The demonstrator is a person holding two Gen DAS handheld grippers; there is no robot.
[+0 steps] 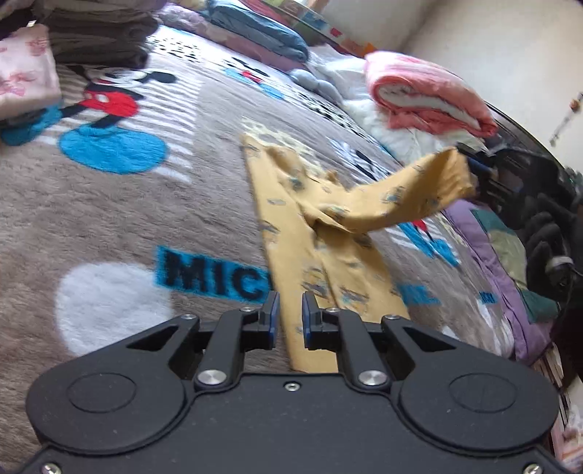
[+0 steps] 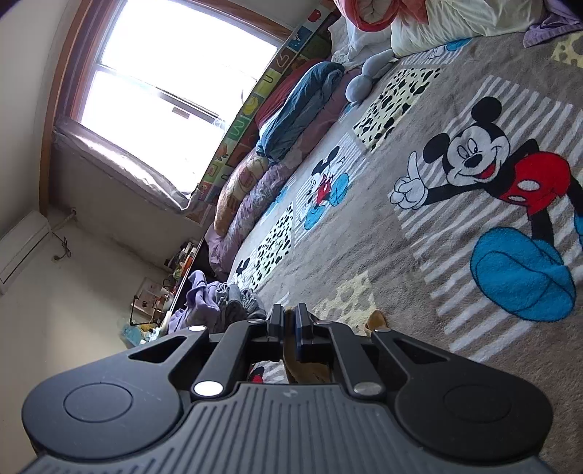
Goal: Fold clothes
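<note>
A yellow printed garment [image 1: 313, 233] lies stretched out on the grey Mickey Mouse blanket [image 1: 109, 204]. My left gripper [image 1: 290, 313] hovers just above its near end, jaws a little apart and holding nothing. My right gripper [image 1: 473, 171] is at the right of the left wrist view, shut on one end of the garment and lifting it off the blanket. In the right wrist view the right gripper [image 2: 289, 324] is closed on a fold of the yellow garment [image 2: 309, 368], with a bit of cloth sticking out beside the fingers.
Folded brown and pink clothes [image 1: 73, 47] are stacked at the far left. A pink-and-white rolled quilt [image 1: 430, 94], a blue bundle [image 1: 262, 32] and pillows lie at the far side. Purple bedding [image 1: 503, 277] lies at the right edge. A window [image 2: 175, 65] is beyond the bed.
</note>
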